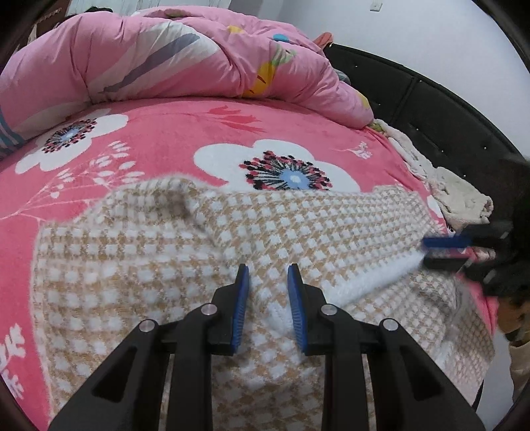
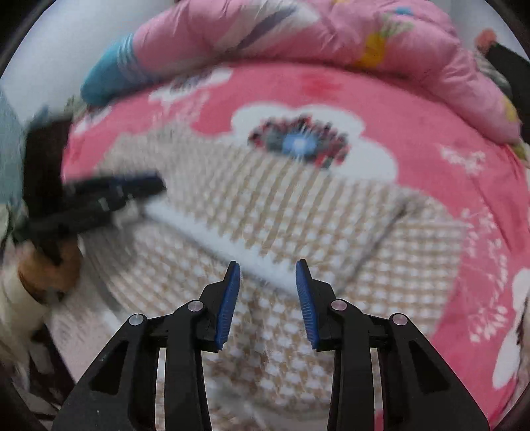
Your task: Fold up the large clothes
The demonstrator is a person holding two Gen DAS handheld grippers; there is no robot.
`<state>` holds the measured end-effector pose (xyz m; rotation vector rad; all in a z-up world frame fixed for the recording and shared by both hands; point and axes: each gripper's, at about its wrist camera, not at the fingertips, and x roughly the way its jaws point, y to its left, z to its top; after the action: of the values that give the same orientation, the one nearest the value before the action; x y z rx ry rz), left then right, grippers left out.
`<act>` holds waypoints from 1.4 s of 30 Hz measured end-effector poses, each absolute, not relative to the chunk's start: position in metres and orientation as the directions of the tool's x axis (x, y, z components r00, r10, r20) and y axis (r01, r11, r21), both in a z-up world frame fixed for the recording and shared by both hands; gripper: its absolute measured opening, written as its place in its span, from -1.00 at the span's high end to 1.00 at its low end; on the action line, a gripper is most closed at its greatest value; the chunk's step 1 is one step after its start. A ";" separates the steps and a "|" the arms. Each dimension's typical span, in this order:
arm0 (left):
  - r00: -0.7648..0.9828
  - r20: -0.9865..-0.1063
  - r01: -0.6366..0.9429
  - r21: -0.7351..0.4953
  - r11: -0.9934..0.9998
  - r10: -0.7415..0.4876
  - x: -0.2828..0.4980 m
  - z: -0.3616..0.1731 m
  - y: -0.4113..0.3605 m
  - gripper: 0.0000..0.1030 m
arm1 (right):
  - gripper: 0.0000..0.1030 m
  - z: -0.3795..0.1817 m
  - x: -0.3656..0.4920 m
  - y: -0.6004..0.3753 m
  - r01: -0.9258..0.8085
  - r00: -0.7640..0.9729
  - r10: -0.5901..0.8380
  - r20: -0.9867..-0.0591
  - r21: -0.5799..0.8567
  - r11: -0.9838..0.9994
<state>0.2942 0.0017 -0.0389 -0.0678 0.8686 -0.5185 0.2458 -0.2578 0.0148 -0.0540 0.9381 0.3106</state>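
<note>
Left tool [image 1: 268,268] first: in its own view it is seen pinched onto a raised fold of the checked garment [image 1: 149,252], with the knit filling the narrow gap between the blue pads [image 1: 243,298]. That garment (beige and white check) is spread on the bed's pink flowered blanket [image 1: 165,132], near the bed's close edge. A white ribbed band [image 1: 374,281] runs along it towards the right. At that end the right tool [image 1: 425,252] is reached in from the side, with the band leading into the gap between its fingers. A bunched pink quilt [image 1: 165,49] is piled along the far side of the bed. A dark headboard [image 1: 430,109] is seen at the right, and a crumpled cream cloth [image 1: 457,195] lies along the bed edge below it.

Right wrist view (pretty blurry): the right tool [image 2: 268,263] is held with its jaws spread over the garment [image 2: 298,215]. The white band [image 2: 205,228] passes just at its fingertips, and no pad can be seen pressing on it. At the left, the left tool [image 2: 149,195] is held by a hand [image 2: 49,265] in a cream sleeve [image 2: 16,305], its tip at the far end of the same band. The blanket [image 2: 414,132] and the quilt [image 2: 364,26] are seen behind, with something teal and striped [image 2: 109,73] tucked at the quilt's left end.
</note>
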 end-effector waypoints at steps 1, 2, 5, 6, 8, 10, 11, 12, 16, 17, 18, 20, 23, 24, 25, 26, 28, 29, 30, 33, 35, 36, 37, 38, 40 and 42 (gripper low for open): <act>0.534 -0.718 0.401 -0.248 0.882 -0.446 0.293 -0.038 0.000 0.54 | 0.28 0.022 0.249 -0.256 -0.282 0.569 0.244 -0.785 0.092 0.955; 0.537 -0.724 0.396 -0.237 0.887 -0.433 0.292 -0.037 -0.001 0.53 | 0.27 0.025 0.253 -0.253 -0.268 0.585 0.242 -0.774 0.098 0.959; 0.546 -0.751 0.350 -0.199 0.915 -0.372 0.286 -0.032 -0.001 0.34 | 0.15 -0.001 0.277 -0.238 -0.244 0.563 0.184 -0.806 0.050 0.968; 0.545 -0.756 0.331 -0.202 0.922 -0.362 0.285 -0.030 0.002 0.29 | 0.14 -0.017 0.285 -0.236 -0.226 0.530 0.146 -0.835 0.027 0.974; 0.542 -0.769 0.290 -0.209 0.934 -0.340 0.277 -0.024 0.010 0.20 | 0.13 -0.036 0.281 -0.238 -0.199 0.515 0.126 -0.848 0.025 0.980; 0.542 -0.783 0.258 -0.191 0.947 -0.306 0.262 -0.014 0.021 0.10 | 0.13 -0.025 0.258 -0.240 -0.174 0.521 0.123 -0.844 0.036 0.984; 0.545 -0.789 0.247 -0.173 0.954 -0.284 0.253 -0.009 0.026 -0.04 | 0.12 -0.020 0.248 -0.243 -0.155 0.505 0.140 -0.852 0.070 0.985; 0.547 -0.792 0.240 -0.162 0.957 -0.271 0.244 -0.005 0.030 -0.20 | -0.09 -0.013 0.232 -0.249 -0.132 0.484 0.188 -0.855 0.142 0.981; 0.563 -0.790 0.220 -0.140 0.966 -0.242 0.190 0.010 0.047 -0.56 | -0.51 0.019 0.163 -0.257 -0.124 0.530 0.272 -0.803 0.243 0.962; 0.563 -0.793 0.211 -0.134 0.968 -0.232 0.175 0.009 0.049 -0.64 | -0.57 0.025 0.140 -0.252 -0.142 0.549 0.277 -0.789 0.239 0.961; 0.566 -0.794 0.203 -0.127 0.971 -0.222 0.163 0.008 0.050 -0.70 | -0.67 0.027 0.131 -0.247 -0.157 0.557 0.284 -0.780 0.237 0.959; 0.576 -0.794 0.178 -0.110 0.978 -0.194 0.138 0.002 0.051 -0.81 | -0.76 0.028 0.107 -0.233 -0.190 0.569 0.291 -0.769 0.221 0.957; 0.591 -0.788 0.143 -0.107 0.984 -0.171 0.105 -0.017 0.045 -0.89 | -0.84 0.013 0.081 -0.212 -0.214 0.591 0.255 -0.765 0.156 0.964; 0.592 -0.788 0.138 -0.109 0.984 -0.171 0.101 -0.024 0.042 -0.89 | -0.84 0.003 0.077 -0.205 -0.215 0.597 0.236 -0.767 0.131 0.968; 0.578 -0.800 0.128 -0.103 0.986 -0.159 0.099 -0.035 0.038 -0.89 | -0.84 -0.007 0.077 -0.202 -0.211 0.594 0.227 -0.772 0.123 0.970; 0.560 -0.817 0.116 -0.089 0.989 -0.139 0.100 -0.045 0.034 -0.89 | -0.84 -0.026 0.078 -0.200 -0.194 0.577 0.208 -0.790 0.114 0.974; 0.583 -0.809 0.103 -0.020 0.995 -0.077 0.096 -0.058 0.026 -0.90 | -0.84 -0.059 0.085 -0.201 -0.145 0.519 0.190 -0.833 0.133 0.980; 0.602 -0.796 0.104 0.005 0.995 -0.059 0.093 -0.058 0.022 -0.90 | -0.85 -0.063 0.084 -0.204 -0.133 0.528 0.206 -0.824 0.159 0.978; 0.608 -0.792 0.105 0.018 0.994 -0.050 0.091 -0.059 0.021 -0.90 | -0.85 -0.062 0.079 -0.208 -0.128 0.560 0.223 -0.798 0.183 0.975; 0.611 -0.788 0.104 -0.014 0.995 -0.075 0.090 -0.060 0.026 -0.90 | -0.84 -0.059 0.077 -0.207 -0.124 0.551 0.212 -0.807 0.172 0.977; 0.616 -0.783 0.105 -0.030 0.994 -0.089 0.090 -0.061 0.029 -0.90 | -0.84 -0.059 0.076 -0.207 -0.113 0.552 0.212 -0.807 0.180 0.977; 0.620 -0.780 0.105 -0.028 0.994 -0.088 0.089 -0.061 0.029 -0.90 | -0.84 -0.058 0.076 -0.207 -0.105 0.551 0.212 -0.807 0.184 0.977; 0.623 -0.778 0.108 -0.021 0.994 -0.084 0.088 -0.061 0.028 -0.90 | -0.84 -0.058 0.076 -0.207 -0.101 0.549 0.212 -0.808 0.187 0.977; 0.625 -0.777 0.110 -0.015 0.994 -0.081 0.088 -0.061 0.027 -0.90 | -0.85 -0.058 0.076 -0.208 -0.097 0.547 0.212 -0.810 0.191 0.977; 0.625 -0.776 0.114 -0.018 0.993 -0.086 0.086 -0.061 0.027 -0.90 | -0.84 -0.058 0.077 -0.209 -0.084 0.537 0.214 -0.816 0.201 0.976; 0.621 -0.777 0.119 -0.031 0.992 -0.099 0.087 -0.061 0.028 -0.90 | -0.84 -0.057 0.079 -0.211 -0.080 0.528 0.212 -0.822 0.201 0.976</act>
<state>0.0869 0.0281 -0.0613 0.0240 0.8915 -0.1251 0.0795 -0.2109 -0.0568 0.1449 1.0002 0.1751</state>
